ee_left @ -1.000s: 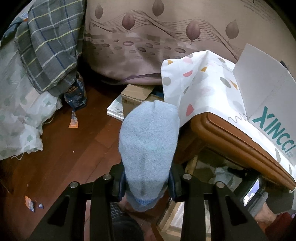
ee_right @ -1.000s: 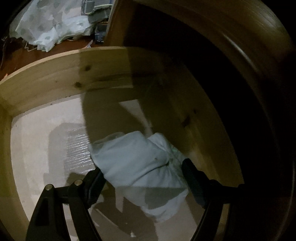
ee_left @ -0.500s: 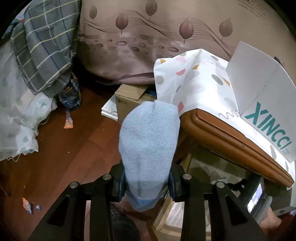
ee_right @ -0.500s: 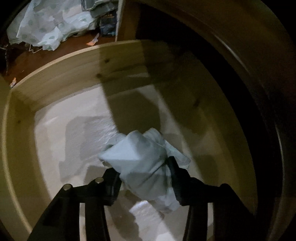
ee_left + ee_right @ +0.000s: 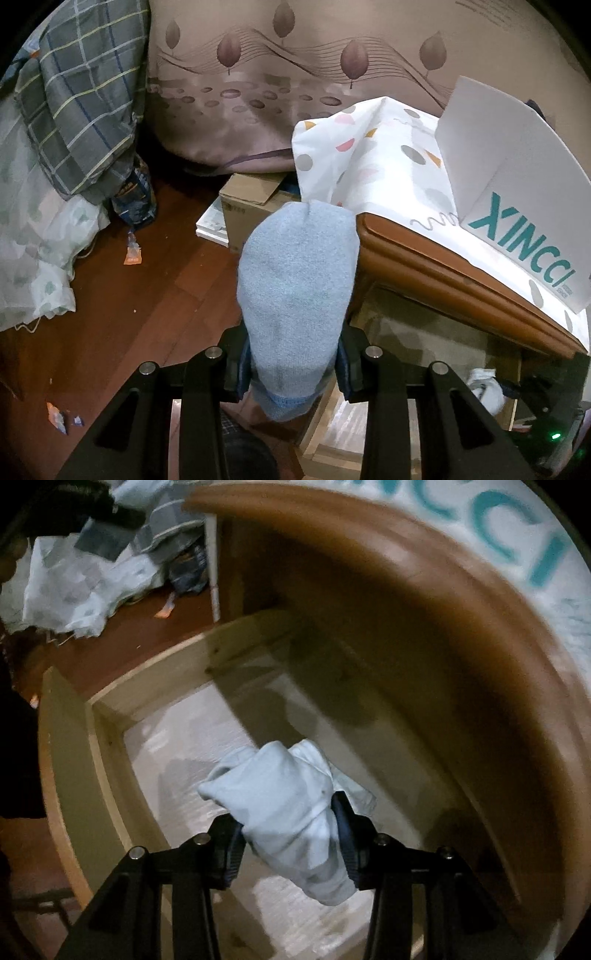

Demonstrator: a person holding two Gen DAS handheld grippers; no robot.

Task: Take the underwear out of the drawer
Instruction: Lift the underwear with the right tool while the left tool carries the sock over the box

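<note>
Pinching a pale bundle of underwear (image 5: 284, 808) between its pads, above the drawer (image 5: 110, 760) floor, the right claw (image 5: 288, 842) holds something soft, light, best gripped mid-bundle, while the left claw (image 5: 293, 369) clamps a blue sock (image 5: 295, 280).

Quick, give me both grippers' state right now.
Left gripper: shut on a blue-grey sock.
Right gripper: shut on pale underwear, above the drawer.

The right tongs (image 5: 288, 843) pinch a bunched pale-blue underwear (image 5: 280, 805) above the open wooden drawer (image 5: 92, 760); the picture is blurred.
</note>
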